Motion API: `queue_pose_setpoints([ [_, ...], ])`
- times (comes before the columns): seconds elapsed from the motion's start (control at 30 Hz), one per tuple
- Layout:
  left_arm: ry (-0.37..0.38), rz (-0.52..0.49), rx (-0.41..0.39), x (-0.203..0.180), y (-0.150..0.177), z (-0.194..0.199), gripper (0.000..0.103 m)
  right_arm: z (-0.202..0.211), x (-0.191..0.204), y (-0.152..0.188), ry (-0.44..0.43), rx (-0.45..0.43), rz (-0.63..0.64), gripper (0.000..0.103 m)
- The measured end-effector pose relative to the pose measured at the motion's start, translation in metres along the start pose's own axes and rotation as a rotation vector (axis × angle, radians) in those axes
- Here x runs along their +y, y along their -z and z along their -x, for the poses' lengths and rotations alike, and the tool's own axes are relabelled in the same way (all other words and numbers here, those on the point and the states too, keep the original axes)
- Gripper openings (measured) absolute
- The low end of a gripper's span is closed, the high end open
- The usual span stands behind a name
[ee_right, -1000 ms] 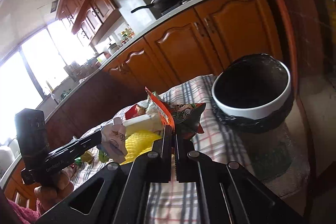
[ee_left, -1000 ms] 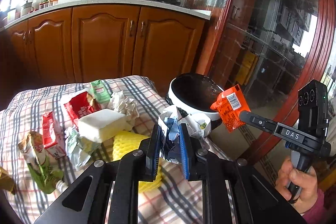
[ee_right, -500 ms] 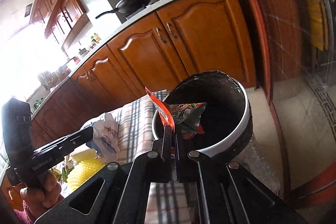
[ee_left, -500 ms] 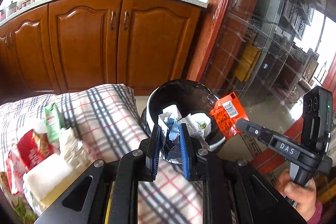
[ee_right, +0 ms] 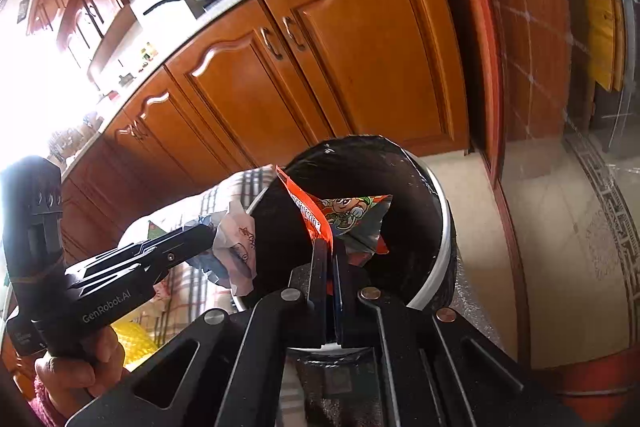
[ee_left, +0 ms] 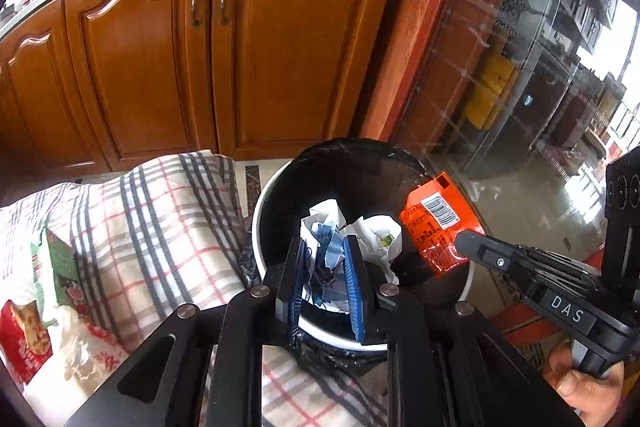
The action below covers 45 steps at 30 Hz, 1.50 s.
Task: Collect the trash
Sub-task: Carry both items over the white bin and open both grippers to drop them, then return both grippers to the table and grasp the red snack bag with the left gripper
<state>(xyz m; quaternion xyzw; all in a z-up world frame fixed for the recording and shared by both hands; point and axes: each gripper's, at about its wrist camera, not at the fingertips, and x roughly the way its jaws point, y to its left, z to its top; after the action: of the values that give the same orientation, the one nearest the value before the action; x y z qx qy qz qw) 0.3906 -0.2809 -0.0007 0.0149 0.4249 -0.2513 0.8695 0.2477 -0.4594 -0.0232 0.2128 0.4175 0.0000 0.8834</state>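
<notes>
A white trash bin (ee_left: 262, 211) lined with a black bag stands beside the table's edge; it also shows in the right wrist view (ee_right: 444, 251). My left gripper (ee_left: 325, 251) is shut on a crumpled white and blue paper wrapper (ee_left: 328, 227) and holds it over the bin's mouth. My right gripper (ee_right: 330, 247) is shut on an orange snack packet (ee_right: 340, 219), also held over the bin. The packet shows in the left wrist view (ee_left: 436, 223), with the right gripper (ee_left: 464, 243) behind it. The left gripper (ee_right: 208, 231) shows in the right wrist view with its wrapper (ee_right: 236, 251).
A plaid cloth (ee_left: 152, 227) covers the table left of the bin. Red and green wrappers (ee_left: 28, 331) lie on it at the left. A yellow foam net (ee_right: 132, 343) lies on the cloth. Wooden kitchen cabinets (ee_left: 200, 47) stand behind. A glass door (ee_left: 520, 87) is to the right.
Both grippers have moved from above the table to over the bin's mouth, each still holding its piece of trash. The bin now fills the view's centre.
</notes>
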Motion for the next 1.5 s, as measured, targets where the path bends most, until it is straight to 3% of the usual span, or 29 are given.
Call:
queue_pose_setpoints([
  [0.23,-0.003,0.001,0.034,-0.002,-0.003,-0.016,0.036,-0.016,-0.006,-0.001,0.023,0.049,-0.009,0.01],
  [0.33,0.012,0.02,0.02,0.003,0.0,-0.01,0.049,-0.012,-0.007,0.0,0.029,0.037,-0.013,0.026],
  [0.4,0.016,0.03,0.008,0.006,0.004,-0.004,0.049,-0.008,-0.007,0.0,0.028,0.02,-0.022,0.033],
  [0.53,0.034,0.057,-0.025,0.013,0.015,0.013,0.05,0.004,-0.009,0.002,0.015,-0.024,-0.043,0.037],
  [0.7,0.034,0.128,-0.117,0.036,0.046,0.052,0.056,0.023,-0.003,0.016,-0.034,-0.096,-0.082,0.07],
  [0.8,0.028,0.16,-0.16,0.05,0.067,0.077,0.056,0.029,0.008,0.028,-0.066,-0.121,-0.082,0.082],
  [1.1,-0.026,0.176,-0.27,0.072,0.133,0.156,0.06,0.034,0.055,0.058,-0.153,-0.116,-0.051,0.083],
  [1.3,-0.065,0.221,-0.27,0.093,0.163,0.185,0.06,0.032,0.084,0.069,-0.192,-0.087,-0.009,0.083],
  [1.5,-0.106,0.276,-0.269,0.117,0.173,0.211,0.06,0.017,0.112,0.072,-0.225,-0.04,0.029,0.083],
])
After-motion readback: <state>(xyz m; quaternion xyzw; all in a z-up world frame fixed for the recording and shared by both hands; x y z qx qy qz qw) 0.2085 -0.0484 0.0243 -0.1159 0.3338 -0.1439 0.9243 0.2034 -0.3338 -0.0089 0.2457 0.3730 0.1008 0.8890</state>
